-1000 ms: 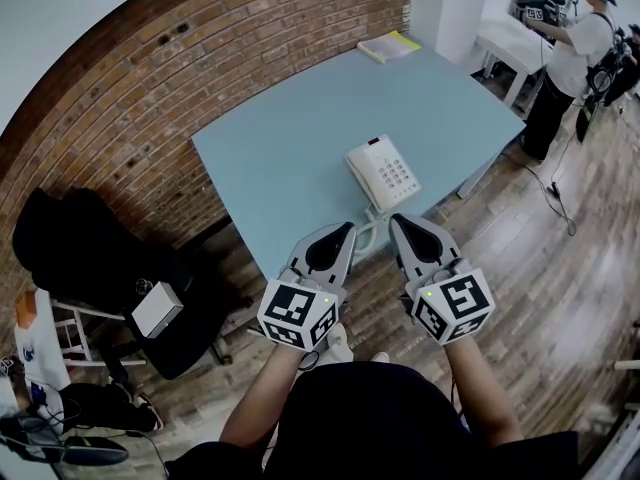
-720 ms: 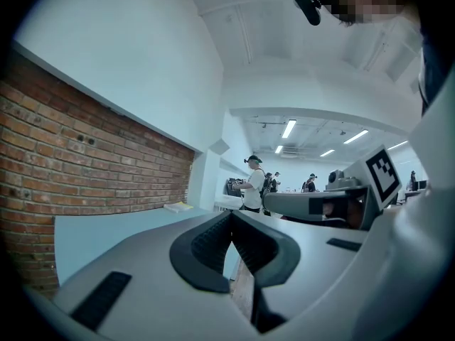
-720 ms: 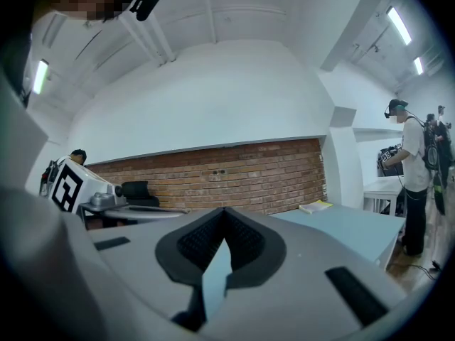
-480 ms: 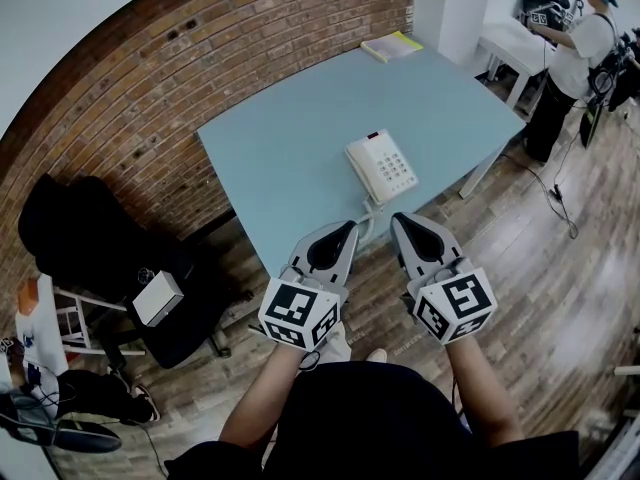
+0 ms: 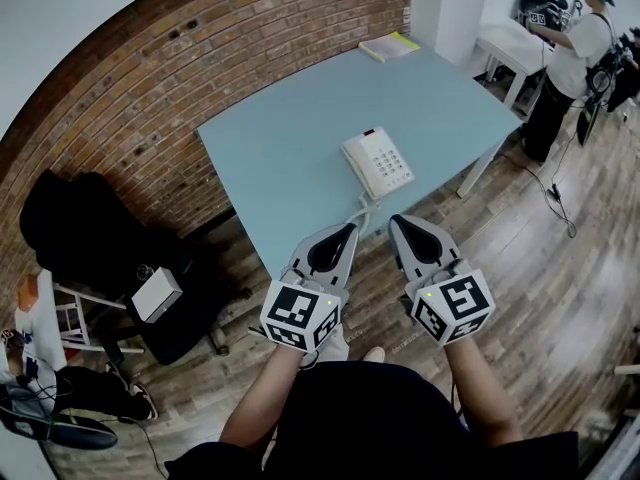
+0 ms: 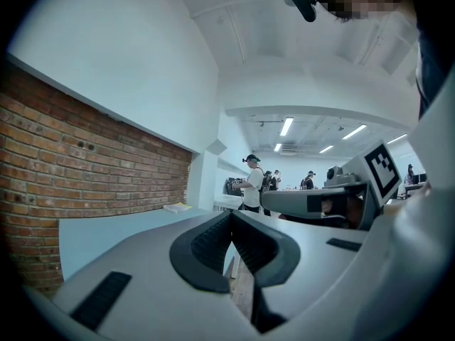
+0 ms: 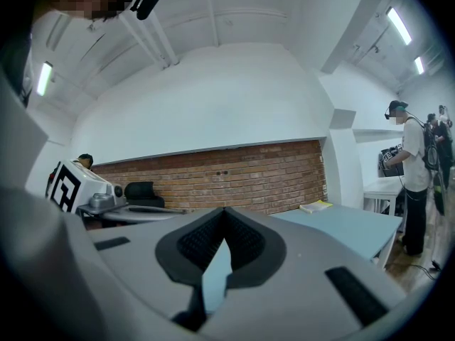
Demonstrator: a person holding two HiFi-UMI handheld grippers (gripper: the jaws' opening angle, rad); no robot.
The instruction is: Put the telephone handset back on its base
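a black chair (image 5: 100,238) with a white box (image 5: 157,308) on it stands by the brick wall (image 5: 150,78), left of the table (image 5: 280,148) and clear of the work. the phone (image 5: 378,163) lies alone near the table's front edge, and its cord (image 5: 362,211) trails over that edge toward the person, probably so that both claws can reach it. the handset (image 5: 356,158) seems to lie along the left side of the base (image 5: 392,173); from this far off i cannot tell whether it is fully seated. a book (image 5: 390,45) lies on the far corner, well apart from the phone. another person (image 5: 575,53) works at a white table (image 5: 505,43) further right and has no part in this task. both claws are held level before the body, short of the table edge, near the cord but not touching it, which reads as a ready stance and not a reach. the left claw (image 5: 349,228) is clenched: its pads (image 6: 210,244) meet at the tip, with only floor (image 5: 500,238) showing through the slot behind them. the right claw (image 5: 396,219) is clenched too, pad against pad, and a pale blue sliver, likely the table, shows through its slot. neither holds or touches anything.
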